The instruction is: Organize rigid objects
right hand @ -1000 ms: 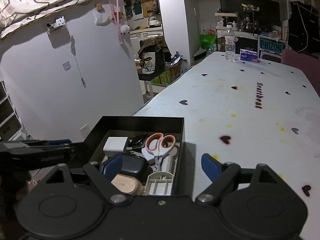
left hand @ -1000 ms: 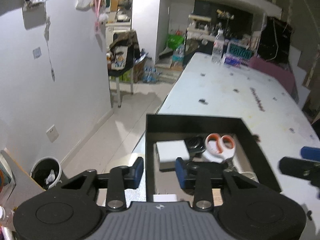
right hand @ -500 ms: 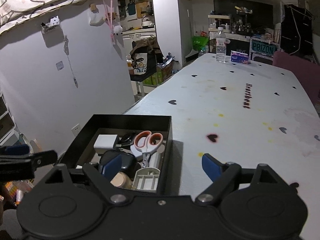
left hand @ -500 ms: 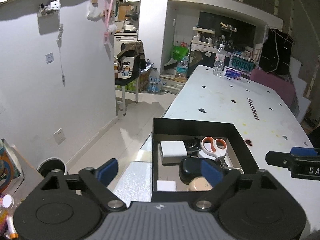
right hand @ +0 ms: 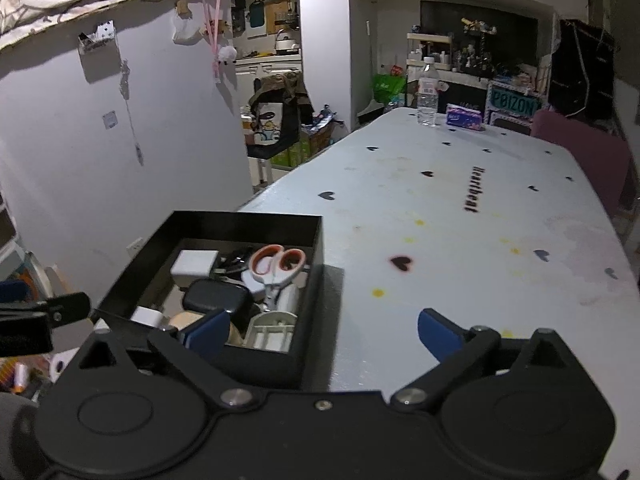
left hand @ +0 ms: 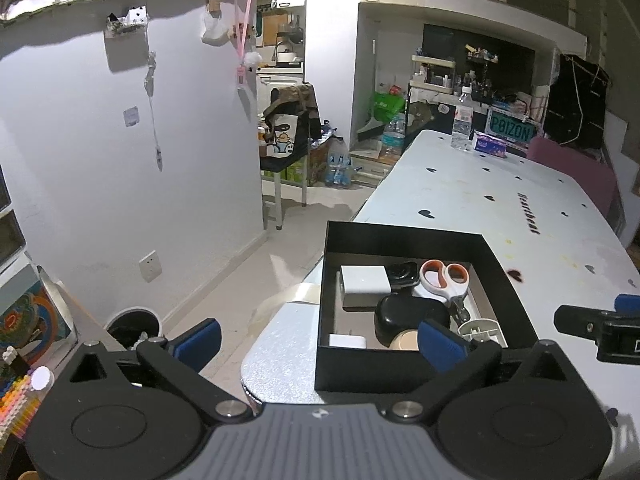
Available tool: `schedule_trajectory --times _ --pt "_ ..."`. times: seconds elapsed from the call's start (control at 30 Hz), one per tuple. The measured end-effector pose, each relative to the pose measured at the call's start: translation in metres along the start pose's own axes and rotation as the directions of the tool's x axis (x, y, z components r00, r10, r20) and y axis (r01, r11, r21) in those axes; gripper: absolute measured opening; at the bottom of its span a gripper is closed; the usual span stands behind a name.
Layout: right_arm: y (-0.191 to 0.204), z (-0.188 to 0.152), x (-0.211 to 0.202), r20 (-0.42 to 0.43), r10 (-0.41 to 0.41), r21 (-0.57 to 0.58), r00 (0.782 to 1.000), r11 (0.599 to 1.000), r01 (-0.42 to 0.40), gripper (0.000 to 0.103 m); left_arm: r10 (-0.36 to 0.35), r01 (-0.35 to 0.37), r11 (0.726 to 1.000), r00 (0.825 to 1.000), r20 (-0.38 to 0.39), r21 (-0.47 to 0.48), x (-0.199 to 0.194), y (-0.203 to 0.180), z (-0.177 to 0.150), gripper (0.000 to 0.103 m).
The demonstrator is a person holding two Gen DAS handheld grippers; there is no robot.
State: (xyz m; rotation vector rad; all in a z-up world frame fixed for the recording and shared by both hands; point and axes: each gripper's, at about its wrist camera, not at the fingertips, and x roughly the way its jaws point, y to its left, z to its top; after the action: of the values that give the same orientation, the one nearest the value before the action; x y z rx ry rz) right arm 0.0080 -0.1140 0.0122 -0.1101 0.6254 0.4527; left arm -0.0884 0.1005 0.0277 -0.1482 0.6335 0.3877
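The open black rectangular box (left hand: 404, 364) sat at the near left corner of the white heart-printed surface (right hand: 460, 240), holding orange-handled scissors (left hand: 442, 280), a white square charger block (left hand: 365, 285), a black oval case (left hand: 408, 316) and a white plastic rack piece (right hand: 272, 330) packed close together. The left gripper (left hand: 318, 340) hung before the box's near wall with its blue-padded fingers (left hand: 198, 338) spread wide and empty. The right gripper (right hand: 322, 330), fingers equally wide and empty, straddled the box's near right corner, while a clear water bottle (right hand: 427, 92) stood near the far edge.
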Motion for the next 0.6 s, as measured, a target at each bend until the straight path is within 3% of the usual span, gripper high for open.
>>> schedule_trajectory --times 0.6 --pt "-0.0072 -0.0069 -0.0058 0.006 -0.012 0.01 1.0 1.0 0.012 0.102 0.014 -0.014 1.0 1.0 -0.005 0.017 -0.0063 -0.0091 -0.006 0.103"
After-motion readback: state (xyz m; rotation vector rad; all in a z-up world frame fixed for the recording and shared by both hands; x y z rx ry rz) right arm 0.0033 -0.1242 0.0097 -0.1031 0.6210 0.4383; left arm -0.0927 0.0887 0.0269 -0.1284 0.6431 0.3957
